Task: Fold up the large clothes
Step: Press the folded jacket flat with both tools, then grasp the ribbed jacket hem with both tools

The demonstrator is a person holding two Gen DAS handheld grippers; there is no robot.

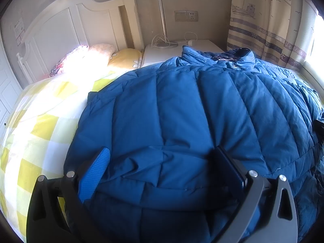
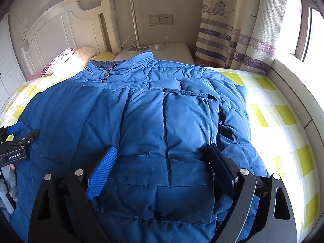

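A large blue quilted puffer jacket [image 1: 182, 111] lies spread on the bed, collar [image 1: 232, 57] toward the headboard. It also fills the right wrist view [image 2: 141, 111], where a sleeve [image 2: 192, 109] is folded across its body. My left gripper [image 1: 162, 156] is open, its jaws straddling a puffed fold at the jacket's lower hem. My right gripper [image 2: 164, 154] is open too, its jaws wide either side of the folded sleeve end near the hem. The left gripper also shows at the left edge of the right wrist view [image 2: 18, 139].
The bed has a yellow and white checked sheet [image 1: 40, 131] [image 2: 283, 131]. Pillows [image 1: 85, 58] lie by the white headboard [image 1: 66, 26]. A white nightstand [image 2: 172, 52] with a lamp stands behind. Striped curtains [image 2: 232, 30] and a window ledge [image 2: 299, 93] are at right.
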